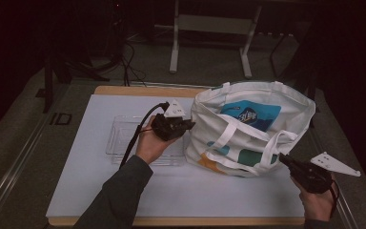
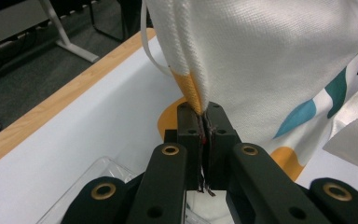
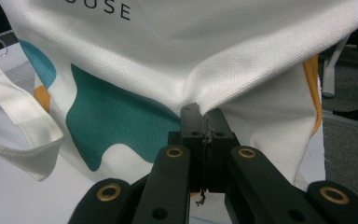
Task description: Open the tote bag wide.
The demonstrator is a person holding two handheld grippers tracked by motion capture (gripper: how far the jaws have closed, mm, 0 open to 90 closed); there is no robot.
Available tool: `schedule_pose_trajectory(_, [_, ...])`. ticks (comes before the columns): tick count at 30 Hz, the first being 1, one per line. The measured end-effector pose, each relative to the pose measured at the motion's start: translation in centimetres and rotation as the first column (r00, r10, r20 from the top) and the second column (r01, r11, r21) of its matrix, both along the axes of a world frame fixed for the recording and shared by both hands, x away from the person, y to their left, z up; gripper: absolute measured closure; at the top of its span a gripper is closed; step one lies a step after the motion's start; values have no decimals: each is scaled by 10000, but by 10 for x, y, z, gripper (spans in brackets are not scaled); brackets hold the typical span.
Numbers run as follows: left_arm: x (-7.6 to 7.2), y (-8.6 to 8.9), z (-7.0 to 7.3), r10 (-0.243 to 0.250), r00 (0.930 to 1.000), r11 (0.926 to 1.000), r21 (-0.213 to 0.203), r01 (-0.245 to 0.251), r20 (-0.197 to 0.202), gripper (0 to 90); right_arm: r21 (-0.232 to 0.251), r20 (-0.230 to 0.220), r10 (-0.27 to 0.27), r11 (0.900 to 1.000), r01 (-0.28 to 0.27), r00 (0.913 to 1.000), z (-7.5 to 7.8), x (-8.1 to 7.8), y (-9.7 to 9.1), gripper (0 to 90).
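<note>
- White canvas tote bag stands on the white mat, right of centre, mouth open upward, teal and orange patches on its near face.
- Nearest: right gripper held low at the bag's near right corner, hand at the bottom right edge of the high view.
- Right gripper view: jaws fully closed, pinching a peak of the bag's cloth between the pads; fabric puckers up from the pinch, teal patch just to its left, orange stripe at the right edge.
- Loose white strap hangs to the left in that view, not gripped.
- Left gripper is on the bag's left side, hand under its body, dark sleeve coming in from the bottom.
- Left gripper view: jaws closed tight on a fold of the bag's side seam, right at an orange patch; cloth rises straight up from the pads.
- So both grippers have hold of the bag, one on each side, well apart.
- Clear plastic tray lies flat on the mat, left of the bag, partly under the left hand; its corner shows at the bottom left of the left gripper view.
- Blue package sits inside the bag, visible through the mouth.
- Wooden table edge runs along the far side of the mat.
- Beyond: grey floor, white frame legs, dark cables.
</note>
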State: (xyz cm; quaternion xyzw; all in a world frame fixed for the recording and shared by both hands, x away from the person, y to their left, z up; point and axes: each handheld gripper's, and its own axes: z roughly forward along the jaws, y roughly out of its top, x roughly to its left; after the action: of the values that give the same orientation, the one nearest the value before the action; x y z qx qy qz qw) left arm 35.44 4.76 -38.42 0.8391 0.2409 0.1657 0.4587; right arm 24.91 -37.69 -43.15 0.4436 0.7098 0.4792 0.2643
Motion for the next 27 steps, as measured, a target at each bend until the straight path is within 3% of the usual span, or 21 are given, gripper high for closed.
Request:
schedule_pose_trajectory(19, [-8, 1, -18, -79, 9994, 9989, 456, 94, -337, 873, -263, -255, 243, 9993, -250, 9994, -11, -11, 2, 893])
schedule_pose_trajectory(27, [-8, 2, -33, -6, 9976, 9982, 600, 47, -687, 873, -360, -465, 315, 9988, -332, 9984, -18, -11, 5, 893])
